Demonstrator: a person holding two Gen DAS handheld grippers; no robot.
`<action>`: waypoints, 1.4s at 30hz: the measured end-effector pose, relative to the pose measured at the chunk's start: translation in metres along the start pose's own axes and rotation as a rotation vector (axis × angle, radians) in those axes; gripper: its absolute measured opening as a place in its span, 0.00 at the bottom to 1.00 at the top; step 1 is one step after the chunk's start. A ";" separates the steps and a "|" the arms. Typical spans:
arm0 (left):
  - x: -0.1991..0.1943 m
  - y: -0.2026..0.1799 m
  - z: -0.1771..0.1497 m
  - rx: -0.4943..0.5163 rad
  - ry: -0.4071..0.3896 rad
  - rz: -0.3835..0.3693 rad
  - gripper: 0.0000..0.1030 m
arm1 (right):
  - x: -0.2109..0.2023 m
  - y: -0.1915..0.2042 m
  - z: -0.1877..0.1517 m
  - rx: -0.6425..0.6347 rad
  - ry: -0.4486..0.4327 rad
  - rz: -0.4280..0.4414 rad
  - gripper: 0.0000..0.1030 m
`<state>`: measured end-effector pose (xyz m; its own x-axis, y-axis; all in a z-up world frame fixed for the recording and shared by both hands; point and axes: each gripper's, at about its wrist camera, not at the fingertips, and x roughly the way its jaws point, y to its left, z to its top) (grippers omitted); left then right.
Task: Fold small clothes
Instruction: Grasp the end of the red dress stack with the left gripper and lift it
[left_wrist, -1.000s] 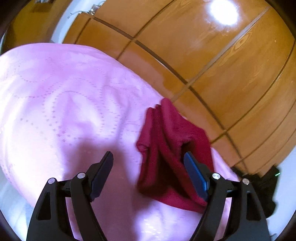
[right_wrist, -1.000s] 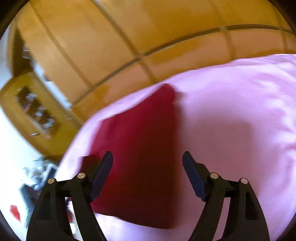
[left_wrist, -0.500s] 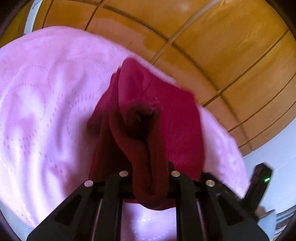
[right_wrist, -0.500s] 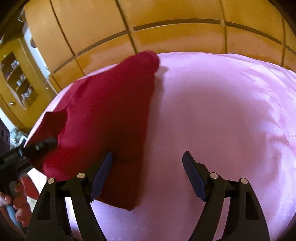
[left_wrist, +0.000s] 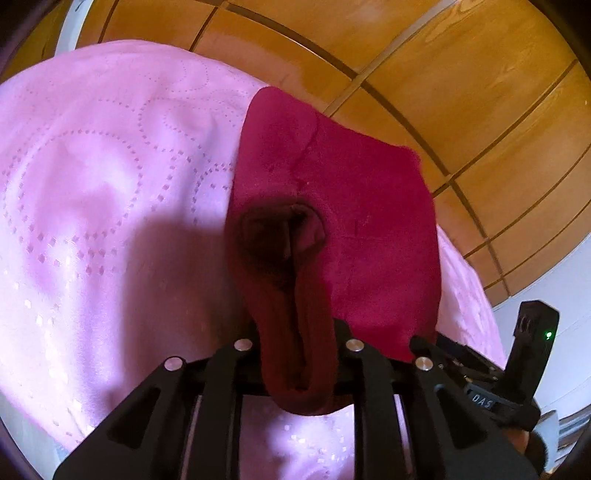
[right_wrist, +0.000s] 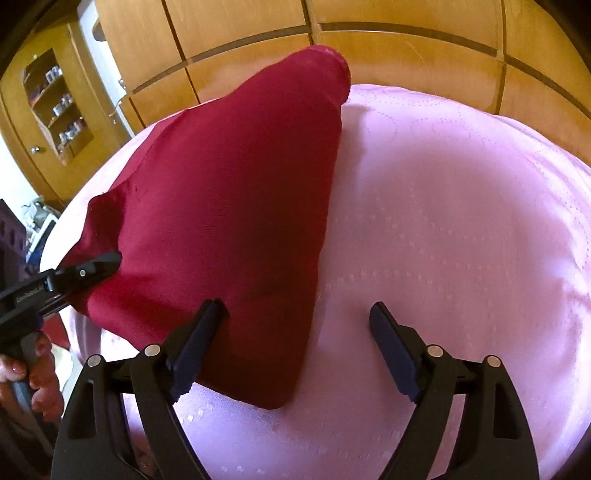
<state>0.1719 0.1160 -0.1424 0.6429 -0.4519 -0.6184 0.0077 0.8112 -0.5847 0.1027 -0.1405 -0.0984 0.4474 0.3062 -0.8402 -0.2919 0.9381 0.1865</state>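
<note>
A dark red garment (left_wrist: 343, 206) lies on a pink quilted cover (left_wrist: 110, 184). My left gripper (left_wrist: 297, 354) is shut on a bunched fold of its near edge, which hangs between the fingers. In the right wrist view the garment (right_wrist: 229, 206) spreads as a triangle, with the left gripper (right_wrist: 107, 264) pinching its left corner. My right gripper (right_wrist: 299, 325) is open and empty, its left finger (right_wrist: 207, 325) over the garment's near edge, its right finger over bare cover.
Wooden wardrobe doors (left_wrist: 443, 74) stand behind the bed. A wooden cabinet with glass shelves (right_wrist: 55, 103) stands at the left in the right wrist view. The right gripper's body (left_wrist: 524, 369) shows at the lower right of the left wrist view.
My left gripper closed on the garment's edge and now holds it bunched. My right gripper moved closer over the garment's near edge and stayed open.
</note>
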 end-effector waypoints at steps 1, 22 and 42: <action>-0.002 0.002 0.000 -0.016 -0.003 -0.018 0.20 | -0.001 -0.001 0.001 0.007 -0.001 0.003 0.80; -0.045 0.008 0.039 -0.045 -0.159 0.004 0.73 | -0.011 0.017 0.110 -0.011 -0.186 -0.075 0.82; 0.039 -0.021 0.046 0.185 -0.011 0.170 0.65 | 0.054 -0.023 0.091 0.054 -0.121 -0.292 0.93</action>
<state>0.2325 0.0985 -0.1303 0.6555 -0.2994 -0.6933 0.0379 0.9300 -0.3657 0.2105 -0.1308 -0.1012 0.6041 0.0373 -0.7960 -0.0928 0.9954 -0.0238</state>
